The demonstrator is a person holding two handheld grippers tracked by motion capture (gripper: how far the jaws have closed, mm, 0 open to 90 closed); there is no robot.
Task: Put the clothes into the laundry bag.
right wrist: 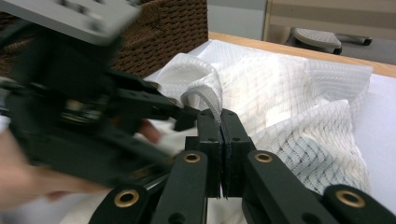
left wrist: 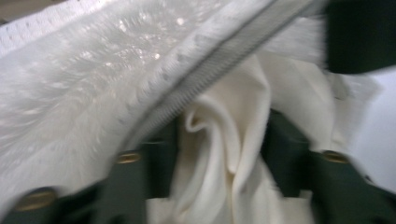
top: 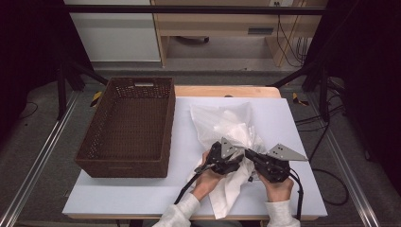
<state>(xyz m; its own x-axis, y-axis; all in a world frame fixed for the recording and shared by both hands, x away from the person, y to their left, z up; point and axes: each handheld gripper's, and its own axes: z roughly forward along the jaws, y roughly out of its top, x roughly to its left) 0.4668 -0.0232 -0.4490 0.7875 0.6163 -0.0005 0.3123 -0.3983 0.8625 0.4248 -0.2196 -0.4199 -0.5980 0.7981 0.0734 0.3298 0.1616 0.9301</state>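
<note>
On the worktop [top: 293, 123], right half: a white mesh laundry bag [top: 222, 120] is lying crumpled, with a cream garment [left wrist: 219, 177] bunching at its zipped mouth.
Zip edge: the bag's zip [left wrist: 219, 65] is running slantwise across the left gripper view, just above the cream cloth.
Right gripper [right wrist: 222, 135]: its fingers are pressing together on a strip of the bag's rim, pinching it fast and lifting it into a small loop.
Left gripper [top: 226, 161]: its fingers are standing part spread with a fold of the garment between them; they are not clearly clamping it.
Step in hand, as I judge it: feeding the garment into the bag while the right side is holding the mouth open.
Doing it well: keeping the rim taut and raised, taking a full fold rather than a thin edge, steering clear of the zip teeth.
Off to the left: a brown wicker basket [top: 127, 127] is sitting apart from the bag.
</note>
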